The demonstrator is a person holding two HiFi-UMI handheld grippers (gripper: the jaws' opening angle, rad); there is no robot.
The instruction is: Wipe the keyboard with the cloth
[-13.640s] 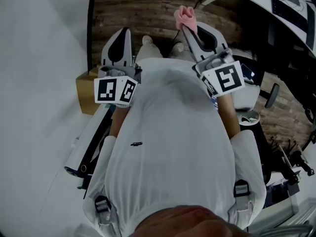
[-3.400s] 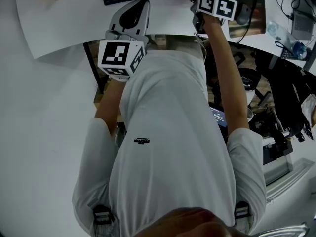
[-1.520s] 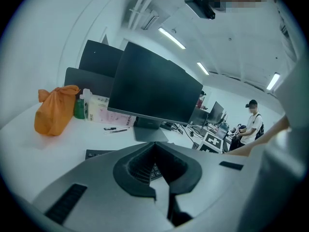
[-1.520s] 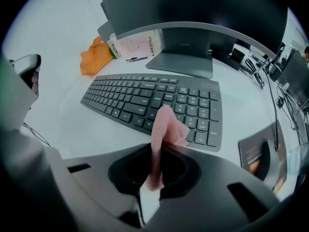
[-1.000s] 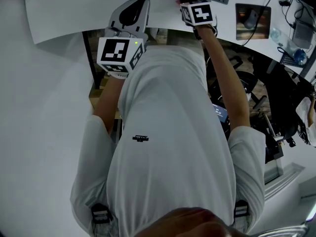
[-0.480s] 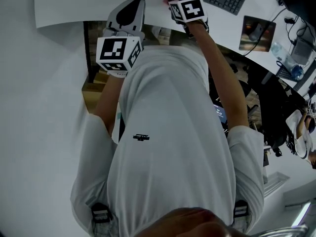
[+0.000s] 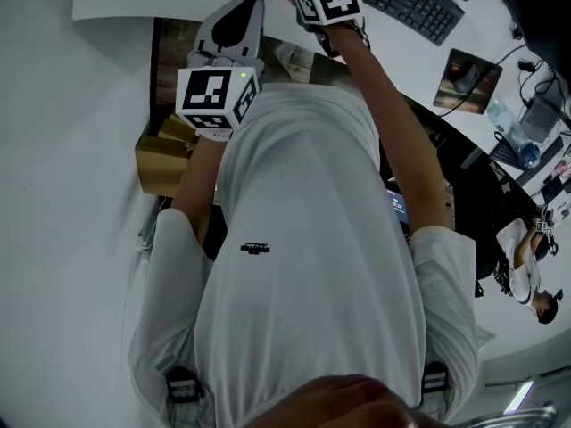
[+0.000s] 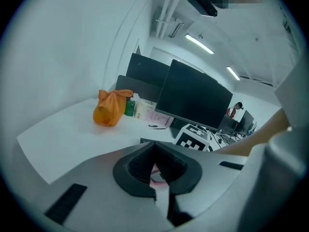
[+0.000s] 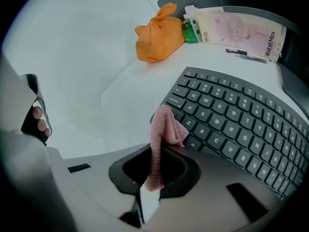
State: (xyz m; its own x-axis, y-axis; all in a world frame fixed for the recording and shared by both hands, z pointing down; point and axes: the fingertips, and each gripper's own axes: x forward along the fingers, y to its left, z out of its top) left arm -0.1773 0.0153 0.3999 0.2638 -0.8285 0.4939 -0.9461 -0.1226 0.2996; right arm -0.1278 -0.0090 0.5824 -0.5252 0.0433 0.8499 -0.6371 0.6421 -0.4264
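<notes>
My right gripper [image 9: 159,151] is shut on a pink cloth [image 9: 164,129] that sticks up out of its jaws. The cloth's free end lies against the near left corner of the black keyboard [image 9: 241,124]. In the head view only this gripper's marker cube [image 7: 327,1] shows, at the top edge beside the keyboard [image 7: 410,5]. My left gripper [image 8: 154,146] is shut on nothing and hovers by the desk's front edge [image 7: 239,12], left of the right one. The right gripper's marker cube [image 8: 195,137] shows beyond it.
On the white desk [image 9: 96,57], an orange bag [image 9: 157,33], a green bottle [image 9: 193,32], a tissue packet [image 9: 239,30] and a pen [image 9: 244,53] stand behind the keyboard. A dark monitor [image 8: 193,98] rises at the back. A mouse pad [image 7: 468,68] lies right; a cardboard box [image 7: 161,154] sits below.
The right gripper with the cloth has slid left along the keyboard to its left end. The head view has swung, so the desk has shifted. The left gripper has stayed put.
</notes>
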